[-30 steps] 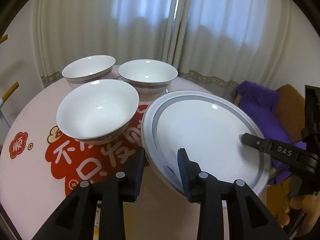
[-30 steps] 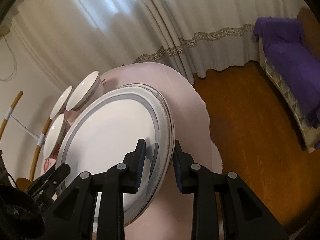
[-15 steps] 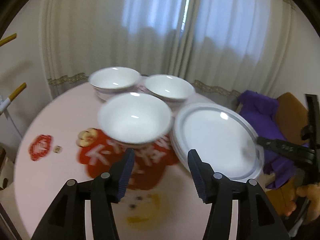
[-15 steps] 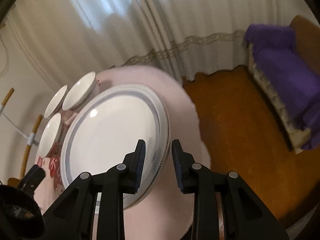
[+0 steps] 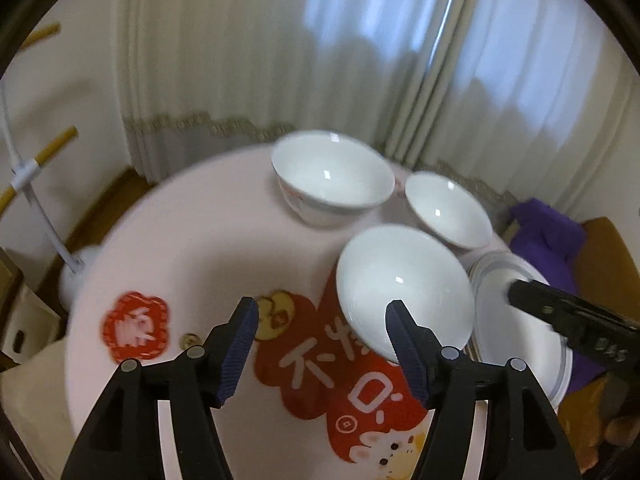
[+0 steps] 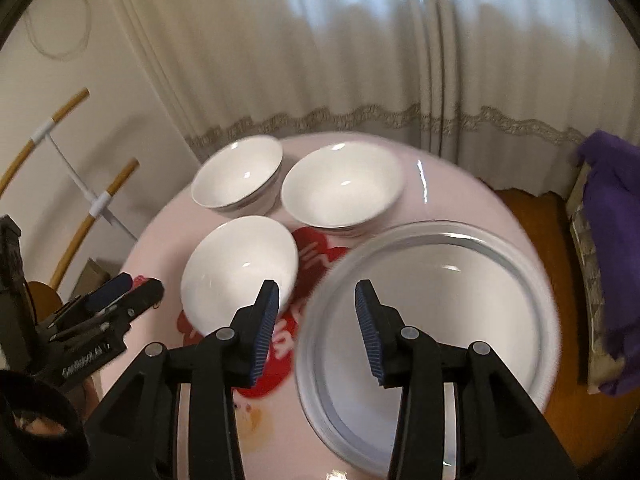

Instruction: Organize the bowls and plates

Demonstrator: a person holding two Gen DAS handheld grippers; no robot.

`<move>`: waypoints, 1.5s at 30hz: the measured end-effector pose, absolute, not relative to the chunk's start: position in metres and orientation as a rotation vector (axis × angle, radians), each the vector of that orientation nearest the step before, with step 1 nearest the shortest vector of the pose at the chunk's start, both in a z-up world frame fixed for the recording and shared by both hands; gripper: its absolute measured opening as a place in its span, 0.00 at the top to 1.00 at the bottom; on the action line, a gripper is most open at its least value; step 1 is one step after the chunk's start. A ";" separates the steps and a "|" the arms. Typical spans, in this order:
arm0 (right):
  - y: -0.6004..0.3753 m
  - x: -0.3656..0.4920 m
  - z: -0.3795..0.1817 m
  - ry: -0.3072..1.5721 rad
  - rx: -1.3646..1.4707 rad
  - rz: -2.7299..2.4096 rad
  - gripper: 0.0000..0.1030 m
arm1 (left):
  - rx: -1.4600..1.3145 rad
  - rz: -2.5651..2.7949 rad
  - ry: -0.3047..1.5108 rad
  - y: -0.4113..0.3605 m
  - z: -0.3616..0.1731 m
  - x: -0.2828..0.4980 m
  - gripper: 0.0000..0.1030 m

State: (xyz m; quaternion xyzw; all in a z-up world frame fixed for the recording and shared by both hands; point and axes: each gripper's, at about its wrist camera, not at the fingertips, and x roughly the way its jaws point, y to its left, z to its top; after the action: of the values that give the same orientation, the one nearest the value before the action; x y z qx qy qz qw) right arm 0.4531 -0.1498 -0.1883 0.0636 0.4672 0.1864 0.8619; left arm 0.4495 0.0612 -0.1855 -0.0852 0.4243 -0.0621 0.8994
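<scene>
Plates (image 6: 460,300) lie stacked at 3 o'clock of the bowls (image 6: 340,192); right gripper (image 6: 316,324) and left gripper (image 5: 320,340) hover level, both agape, holding nothing.

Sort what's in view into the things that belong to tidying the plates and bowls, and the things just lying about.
For the job: three white bowls, near, far left, far right; plate stack.

Just lying about: pink tablecloth, purple cloth, curtains, bamboo rack.
</scene>
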 end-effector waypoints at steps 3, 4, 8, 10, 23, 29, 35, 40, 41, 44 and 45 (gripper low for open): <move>-0.135 0.467 -0.200 1.009 0.111 0.392 0.60 | -0.165 -0.140 0.915 0.057 -0.191 0.469 0.42; -0.132 0.470 -0.203 1.018 0.102 0.387 0.60 | -0.156 -0.139 0.924 0.056 -0.193 0.475 0.42; -0.123 0.488 -0.215 1.048 0.085 0.396 0.60 | -0.142 -0.162 0.953 0.049 -0.199 0.491 0.51; -0.117 0.494 -0.219 1.056 0.068 0.401 0.63 | -0.126 -0.168 0.964 0.046 -0.202 0.498 0.58; -0.111 0.499 -0.226 1.079 0.051 0.409 0.92 | -0.143 -0.198 0.990 0.033 -0.216 0.507 0.90; -0.114 0.487 -0.211 1.050 0.071 0.435 0.92 | -0.156 -0.199 0.946 0.040 -0.198 0.486 0.90; -0.111 0.479 -0.162 0.962 0.056 0.486 0.92 | -0.206 -0.185 0.845 0.054 -0.149 0.467 0.90; -0.097 0.492 -0.129 0.908 0.006 0.501 0.92 | -0.215 -0.171 0.822 0.065 -0.123 0.477 0.90; -0.093 0.496 -0.126 0.904 -0.001 0.502 0.92 | -0.212 -0.166 0.821 0.070 -0.120 0.480 0.90; -0.082 0.511 -0.121 0.893 -0.018 0.502 0.92 | -0.198 -0.157 0.817 0.075 -0.116 0.495 0.90; -0.078 0.518 -0.120 0.891 -0.019 0.500 0.92 | -0.197 -0.154 0.820 0.078 -0.116 0.502 0.90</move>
State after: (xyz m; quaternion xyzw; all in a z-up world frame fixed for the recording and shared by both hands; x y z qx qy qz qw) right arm 0.5176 -0.0778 -0.1204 -0.0092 0.4265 0.2391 0.8723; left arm 0.5025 0.0783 -0.1159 -0.0957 0.3974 -0.0747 0.9096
